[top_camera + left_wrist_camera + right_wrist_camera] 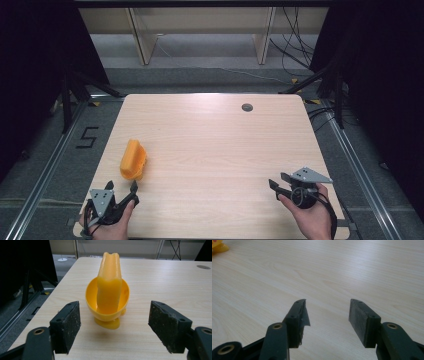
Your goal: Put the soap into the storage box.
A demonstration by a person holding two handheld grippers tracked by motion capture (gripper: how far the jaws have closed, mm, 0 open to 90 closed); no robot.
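Here, an orange banana (109, 282) stands in the yellow cup (107, 305); both tongs gape, released.

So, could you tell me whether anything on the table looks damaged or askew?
Yes: the orange scoop lies tipped on its side near the table's left edge, its bowl facing the open left gripper. One pad of the open right gripper looks torn and frayed.

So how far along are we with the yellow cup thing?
Nothing looks done yet. The yellow cup lies on its side on the table, untouched. In hand: the left gripper is open and lined up just short of it. The right gripper is open over bare wood. Closing in, grasping and moving remain.
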